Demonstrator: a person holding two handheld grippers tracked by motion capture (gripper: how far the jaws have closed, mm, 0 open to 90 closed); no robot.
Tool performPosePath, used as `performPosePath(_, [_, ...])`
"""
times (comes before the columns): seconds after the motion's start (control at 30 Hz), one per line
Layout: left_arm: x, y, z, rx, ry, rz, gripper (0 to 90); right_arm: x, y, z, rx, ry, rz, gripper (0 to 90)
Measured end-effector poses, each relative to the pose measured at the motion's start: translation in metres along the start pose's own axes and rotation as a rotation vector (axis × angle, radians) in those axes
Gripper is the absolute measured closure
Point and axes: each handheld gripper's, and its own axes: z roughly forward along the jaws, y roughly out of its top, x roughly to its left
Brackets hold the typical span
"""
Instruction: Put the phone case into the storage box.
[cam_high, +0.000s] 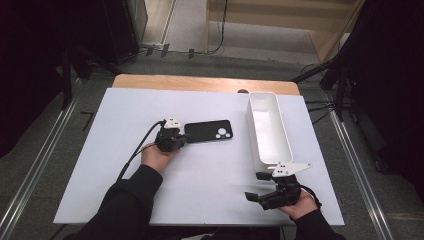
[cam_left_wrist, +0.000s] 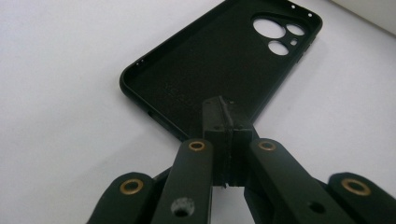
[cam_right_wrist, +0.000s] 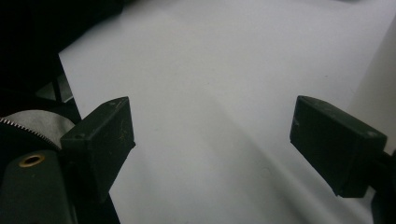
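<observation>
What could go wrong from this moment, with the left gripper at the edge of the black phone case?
1. The left gripper has its jaws together at the near edge of the phone case; such a thin edge grip may slip or let the case tilt if it is lifted.
2. The case lies open side up on the smooth white table, so a push may only slide it.
3. The open right gripper sits near the white bin and might bump it.

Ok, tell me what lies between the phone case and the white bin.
Nothing: in the high view, only bare white tabletop separates the black phone case from the white bin.
</observation>
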Motion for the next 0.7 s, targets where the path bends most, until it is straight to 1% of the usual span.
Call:
performPosePath(0.1, [-0.001,-0.002,-0.003,0.01,-0.011,0.001,89.5,0.0,0.0,0.0,-0.001,0.001,-0.001,12.3])
performPosePath(0.13, [-0.002,-0.003,-0.004,0.005,-0.018,-0.005,89.5,0.0,0.0,0.0,-0.001,0.0,-0.001,12.3])
performPosePath(0.17, [-0.003,-0.004,-0.004,0.007,-0.021,-0.003,89.5,0.0,0.0,0.0,-0.001,0.001,-0.001,12.3])
performPosePath(0.2, [-0.004,-0.006,-0.006,0.013,-0.033,0.002,89.5,0.0,0.0,0.0,-0.002,0.002,0.003,12.3])
performPosePath(0.23, [-0.004,-0.006,-0.006,0.013,-0.033,0.002,89.5,0.0,0.0,0.0,-0.002,0.002,0.003,12.3])
performPosePath(0.27, [-0.005,-0.007,-0.008,0.016,-0.042,0.0,89.4,0.0,0.0,0.0,-0.001,0.002,0.0,12.3])
performPosePath(0.3, [-0.005,-0.007,-0.008,0.016,-0.042,0.0,89.5,0.0,0.0,0.0,-0.001,0.002,0.0,12.3])
performPosePath(0.33, [-0.007,-0.008,-0.01,0.024,-0.041,0.01,89.5,0.0,0.001,0.0,0.001,0.004,0.003,12.3])
performPosePath(0.43, [-0.008,-0.009,-0.011,0.028,-0.046,0.012,89.5,-0.001,0.001,0.0,-0.002,0.003,0.0,12.3])
performPosePath(0.47, [-0.009,-0.011,-0.013,0.037,-0.055,0.015,89.5,-0.001,0.001,0.001,-0.002,0.003,0.002,12.3])
performPosePath(0.57, [-0.01,-0.012,-0.014,0.032,-0.062,0.02,89.5,-0.001,0.001,0.001,-0.001,0.003,0.002,12.3])
performPosePath(0.63, [-0.009,-0.014,-0.016,0.035,-0.08,0.015,89.5,-0.001,0.002,0.001,-0.004,0.002,0.003,12.3])
performPosePath(0.7, [-0.009,-0.015,-0.017,0.037,-0.08,0.016,89.5,-0.001,0.002,0.001,-0.004,0.001,0.003,12.3])
